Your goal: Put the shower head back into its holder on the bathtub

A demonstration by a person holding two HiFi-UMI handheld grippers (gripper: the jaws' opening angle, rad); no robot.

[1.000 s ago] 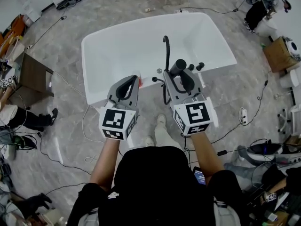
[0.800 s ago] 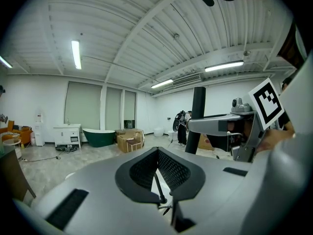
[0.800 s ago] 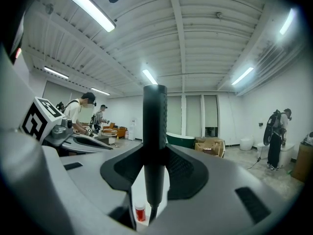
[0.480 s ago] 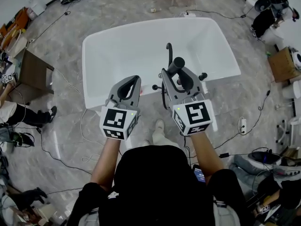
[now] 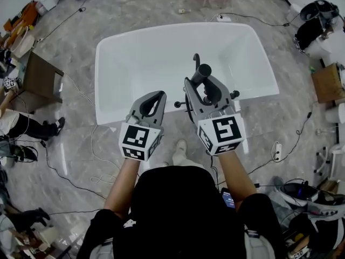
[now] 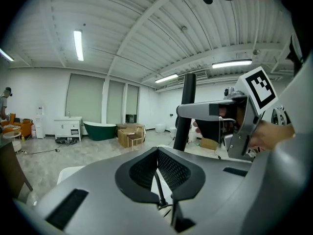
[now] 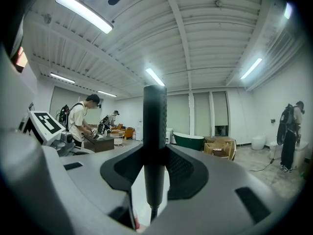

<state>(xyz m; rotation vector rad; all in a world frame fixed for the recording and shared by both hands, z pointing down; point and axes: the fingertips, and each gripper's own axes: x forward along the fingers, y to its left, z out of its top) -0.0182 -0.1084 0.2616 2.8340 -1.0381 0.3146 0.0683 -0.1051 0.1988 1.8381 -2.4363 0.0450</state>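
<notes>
The right gripper (image 7: pixel 155 153) pinches the black shower head (image 7: pixel 155 126) by its handle, one jaw pressed to each side, and the handle stands upright between them. The left gripper (image 6: pixel 157 155) has its jaws pressed together with nothing between them and hangs just beside the right one. Both are above the near rim of the white bathtub (image 5: pixel 108 63), where a black tap spout (image 5: pixel 196 59) rises just beyond the shower head
</notes>
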